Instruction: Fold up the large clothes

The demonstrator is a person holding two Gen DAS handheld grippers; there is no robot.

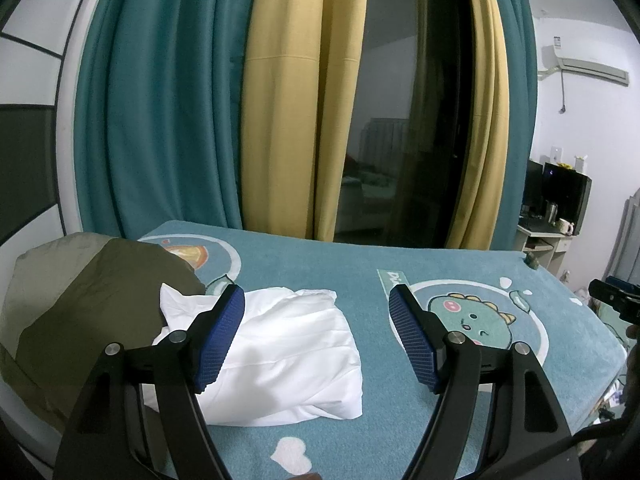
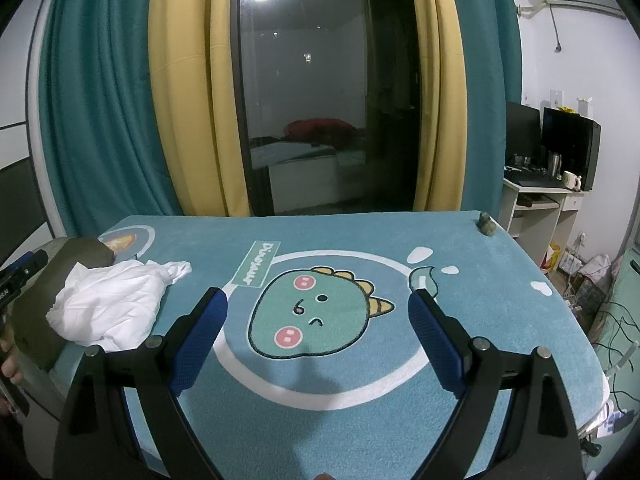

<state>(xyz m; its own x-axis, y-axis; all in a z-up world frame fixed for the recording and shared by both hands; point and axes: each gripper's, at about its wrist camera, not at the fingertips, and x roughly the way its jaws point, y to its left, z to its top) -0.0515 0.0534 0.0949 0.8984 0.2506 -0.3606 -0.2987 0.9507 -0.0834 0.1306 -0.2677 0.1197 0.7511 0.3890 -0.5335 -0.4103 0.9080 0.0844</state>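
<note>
At the far left we see an olive-green cloth [image 1: 92, 312], matte and softly rumpled, which lies over the left edge of the counter [image 1: 320, 256]. Partly on it rests the white garment [image 1: 280, 352], a thin smooth fabric that is folded into a rough bundle with soft creases; its long axis runs from the near side toward the far left, and one twisted corner points away from us. Our left tongs [image 1: 316, 340] stand open above its right part, their blue ribbed pads [image 1: 222, 336] pressing on nothing. The counter is covered by a fluffy blue rug with a round green dinosaur face [image 2: 312, 312] in a white ring. Over this face our right tongs [image 2: 318, 340] also stand wide open and hold nothing. At the far right corner of the rug sits a small dark figure [image 2: 486, 224], too small to tell more.
</note>
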